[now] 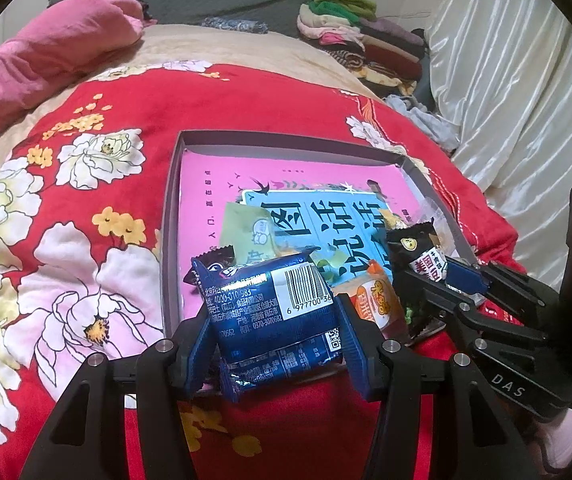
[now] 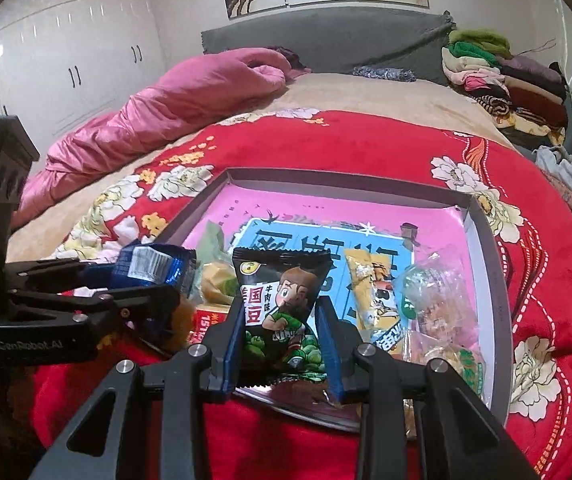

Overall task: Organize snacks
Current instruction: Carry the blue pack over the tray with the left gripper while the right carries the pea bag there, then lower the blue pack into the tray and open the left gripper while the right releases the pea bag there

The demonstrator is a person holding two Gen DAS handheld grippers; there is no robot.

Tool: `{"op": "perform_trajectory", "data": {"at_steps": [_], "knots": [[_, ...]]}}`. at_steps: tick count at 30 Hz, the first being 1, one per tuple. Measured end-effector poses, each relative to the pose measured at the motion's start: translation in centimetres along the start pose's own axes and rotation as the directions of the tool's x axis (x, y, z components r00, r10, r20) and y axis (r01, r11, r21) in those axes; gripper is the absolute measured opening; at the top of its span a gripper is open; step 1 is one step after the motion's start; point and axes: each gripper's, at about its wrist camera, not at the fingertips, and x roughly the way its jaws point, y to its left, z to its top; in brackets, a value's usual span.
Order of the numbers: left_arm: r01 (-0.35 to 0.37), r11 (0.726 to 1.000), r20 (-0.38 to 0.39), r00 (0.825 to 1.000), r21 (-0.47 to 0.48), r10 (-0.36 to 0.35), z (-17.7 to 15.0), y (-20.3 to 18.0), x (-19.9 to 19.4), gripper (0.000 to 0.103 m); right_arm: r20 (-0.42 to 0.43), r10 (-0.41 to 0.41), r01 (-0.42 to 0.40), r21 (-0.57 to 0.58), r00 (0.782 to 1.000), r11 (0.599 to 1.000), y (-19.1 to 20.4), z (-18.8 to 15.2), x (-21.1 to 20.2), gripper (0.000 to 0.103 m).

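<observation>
My left gripper [image 1: 273, 336] is shut on a blue snack pack [image 1: 273, 312] with a barcode, held over the near left corner of a grey shallow box [image 1: 169, 216] lined with a pink and blue printed sheet. My right gripper [image 2: 281, 328] is shut on a black snack packet [image 2: 281, 292] with a cartoon boy, held above the box's near edge [image 2: 502, 308]. Each gripper shows in the other's view: the right gripper [image 1: 430, 270] with the black packet [image 1: 410, 248], the left gripper [image 2: 145, 276] with the blue pack [image 2: 153, 268]. Several loose snacks lie in the box: a green packet [image 1: 249, 232], an orange one [image 1: 378, 300], a yellow one [image 2: 374, 288].
The box rests on a red floral blanket [image 1: 97, 184] on a bed. A pink quilt [image 2: 173, 96] is bundled at the far left. Folded clothes [image 2: 502, 76] are stacked at the far right by the grey headboard. White wardrobes [image 2: 65, 56] stand left; a white curtain [image 1: 518, 80] hangs right.
</observation>
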Motion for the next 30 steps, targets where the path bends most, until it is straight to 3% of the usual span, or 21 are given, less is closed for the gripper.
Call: {"op": "perform_trajectory", "data": {"at_steps": [18, 30], "knots": [[0.026, 0.998, -0.022, 0.999, 0.054, -0.025, -0.3, -1.4, 1.0, 0.058, -0.012, -0.074, 0.074, 0.024, 0.997, 0.997, -1.1, -0.4, 0.1, 0.039], [0.025, 0.998, -0.029, 0.999, 0.058, -0.023, -0.3, -1.4, 1.3, 0.061, -0.013, -0.050, 0.050, 0.013, 0.999, 0.999, -0.6, -0.8, -0.4, 0.044]]}}
